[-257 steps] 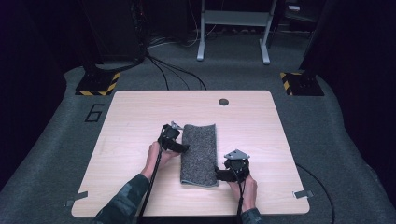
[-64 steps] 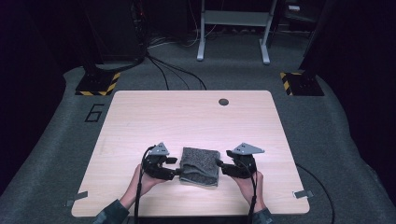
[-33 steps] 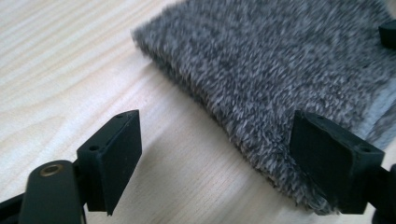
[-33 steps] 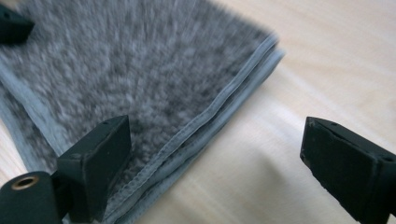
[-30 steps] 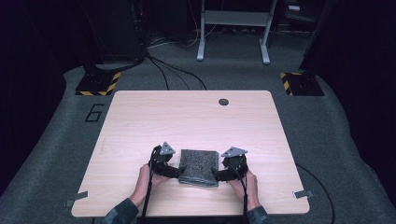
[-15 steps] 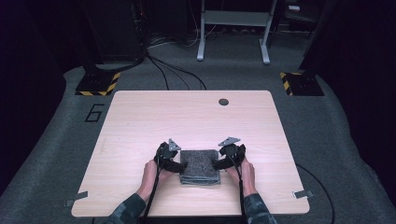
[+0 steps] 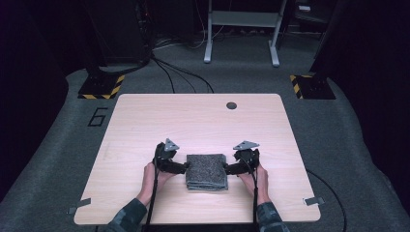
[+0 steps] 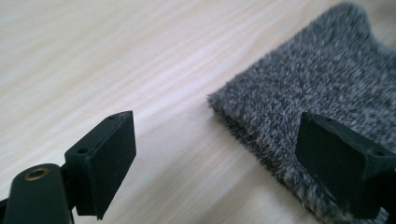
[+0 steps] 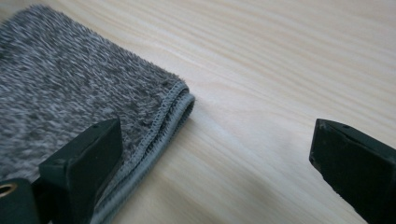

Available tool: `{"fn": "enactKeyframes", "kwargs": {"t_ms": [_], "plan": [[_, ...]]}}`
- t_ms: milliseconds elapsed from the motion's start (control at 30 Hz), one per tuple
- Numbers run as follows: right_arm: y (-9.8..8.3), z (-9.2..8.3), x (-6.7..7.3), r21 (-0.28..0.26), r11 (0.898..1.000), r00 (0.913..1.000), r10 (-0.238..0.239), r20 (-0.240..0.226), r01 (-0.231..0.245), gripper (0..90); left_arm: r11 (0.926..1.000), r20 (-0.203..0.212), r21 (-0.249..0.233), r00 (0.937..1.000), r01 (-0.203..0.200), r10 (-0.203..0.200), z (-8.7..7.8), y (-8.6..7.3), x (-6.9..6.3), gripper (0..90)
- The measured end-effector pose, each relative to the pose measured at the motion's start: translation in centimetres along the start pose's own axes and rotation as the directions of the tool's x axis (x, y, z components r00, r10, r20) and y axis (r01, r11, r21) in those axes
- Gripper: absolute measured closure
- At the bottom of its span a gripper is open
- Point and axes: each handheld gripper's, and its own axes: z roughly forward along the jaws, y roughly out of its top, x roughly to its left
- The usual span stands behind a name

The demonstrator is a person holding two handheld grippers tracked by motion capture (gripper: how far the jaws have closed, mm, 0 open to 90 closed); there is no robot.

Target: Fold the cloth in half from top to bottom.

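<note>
A grey fuzzy towel (image 7: 207, 171) lies folded into a small thick square near the table's front edge. My left gripper (image 7: 185, 167) is at its left side, open. In the left gripper view, the towel's folded corner (image 8: 317, 84) sits in front of the far jaw, and the left gripper (image 8: 224, 163) presses on nothing. My right gripper (image 7: 227, 168) is at the towel's right side. Its jaws have just been opening and now stand wide. In the right gripper view, the stitched hem (image 9: 168, 116) lies beside the near jaw of the right gripper (image 9: 222, 165), over bare wood.
The light wooden table (image 7: 193, 121) has a round dark cable hole (image 7: 231, 105) near its far edge. Cables trail from both grippers toward the front. Dark carpet, stand bases with yellow-black stripes (image 7: 100, 87) and a metal frame lie beyond the table.
The towel, a longer strip several seconds ago, is now folded into a small square. Over the last second both grippers shifted slightly away from me and apart, beside the towel.
</note>
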Motion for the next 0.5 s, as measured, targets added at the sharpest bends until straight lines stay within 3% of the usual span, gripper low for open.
{"fn": "enactKeyframes", "kwargs": {"t_ms": [167,500], "plan": [[-0.6,-2.7,-0.6,-0.056,0.998,0.9999,0.009,-0.011,-0.009,2.3,0.9999,-0.031,-0.014,0.9995,0.0,-0.001,-2.4,-0.8,1.1,8.9],[-3.6,-7.3,-2.6,-0.081,0.997,0.9977,0.02,0.065,-0.014,2.5,0.9997,-0.107,-0.011,0.994,0.022,-0.023,-6.5,-4.6,3.3,6.8]]}}
